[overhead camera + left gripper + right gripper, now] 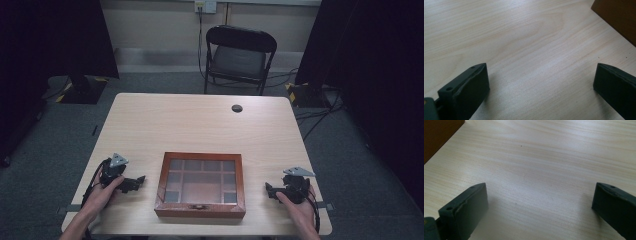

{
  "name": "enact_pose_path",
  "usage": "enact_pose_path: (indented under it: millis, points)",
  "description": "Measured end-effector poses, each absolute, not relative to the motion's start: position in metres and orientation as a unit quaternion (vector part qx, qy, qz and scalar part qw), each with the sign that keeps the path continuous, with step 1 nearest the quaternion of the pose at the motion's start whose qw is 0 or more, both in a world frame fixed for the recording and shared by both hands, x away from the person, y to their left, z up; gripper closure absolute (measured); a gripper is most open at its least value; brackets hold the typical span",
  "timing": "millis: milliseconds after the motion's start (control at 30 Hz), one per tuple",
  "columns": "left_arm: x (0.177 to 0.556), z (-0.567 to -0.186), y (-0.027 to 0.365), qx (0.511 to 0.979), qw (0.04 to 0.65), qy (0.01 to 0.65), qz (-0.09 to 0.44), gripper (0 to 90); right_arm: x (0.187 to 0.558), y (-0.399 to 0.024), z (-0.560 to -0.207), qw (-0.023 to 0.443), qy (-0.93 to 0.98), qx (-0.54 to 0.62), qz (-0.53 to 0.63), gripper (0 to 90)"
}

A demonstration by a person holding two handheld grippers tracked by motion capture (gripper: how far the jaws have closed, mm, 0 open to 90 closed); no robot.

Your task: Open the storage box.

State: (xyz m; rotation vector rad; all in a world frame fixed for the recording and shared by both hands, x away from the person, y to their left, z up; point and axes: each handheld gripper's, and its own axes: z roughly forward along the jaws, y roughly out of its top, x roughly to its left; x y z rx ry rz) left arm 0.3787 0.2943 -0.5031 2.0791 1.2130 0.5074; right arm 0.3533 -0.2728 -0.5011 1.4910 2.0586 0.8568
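Resting on the table (200, 120), the left gripper (136, 183) and right gripper (270, 191) flanked the closed glass-lidded wooden box (201, 184), jaws wide apart, empty. Judged stage: start; next, reach its front clasp (199, 206).

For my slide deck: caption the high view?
Closed wooden box between open left gripper and right gripper.

Box (617, 17) cropped at edge; compartment contents indiscernible.

Pale wood surface (200, 125) on grey carpet floor (45, 165) — black folding chair (239, 57) behind it, cream wall (160, 25) w/ socket (205, 6), dark curtains (55, 35) either side.
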Motion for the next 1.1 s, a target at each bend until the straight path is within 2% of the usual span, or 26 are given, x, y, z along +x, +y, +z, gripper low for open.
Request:
enact_pose_path:
  millis: [200, 300, 333, 433, 633, 1100]
  points:
    - [0.379, -0.503, 0.294, 0.797, 0.334, 0.465, 0.194, 0.0, 0.352, -0.273, -0.5, 0.225, 0.749, 0.542, 0.309, 1.2]
    - [0.379, -0.503, 0.294, 0.797, 0.334, 0.465, 0.194, 0.0, 0.351, -0.276, -0.496, 0.213, 0.748, 0.54, 0.321, 16.3]
    - [0.379, -0.503, 0.294, 0.797, 0.334, 0.464, 0.195, 0.0, 0.351, -0.278, -0.494, 0.203, 0.746, 0.54, 0.334, 18.4]
    - [0.379, -0.503, 0.294, 0.797, 0.334, 0.465, 0.194, 0.0, 0.35, -0.281, -0.491, 0.177, 0.745, 0.546, 0.34, 17.0]
    - [0.379, -0.503, 0.294, 0.797, 0.334, 0.465, 0.194, 0.0, 0.348, -0.277, -0.481, 0.151, 0.755, 0.525, 0.363, 23.8]
    - [0.379, -0.503, 0.294, 0.797, 0.334, 0.464, 0.195, 0.0, 0.338, -0.255, -0.432, 0.09, 0.776, 0.44, 0.443, 41.9]
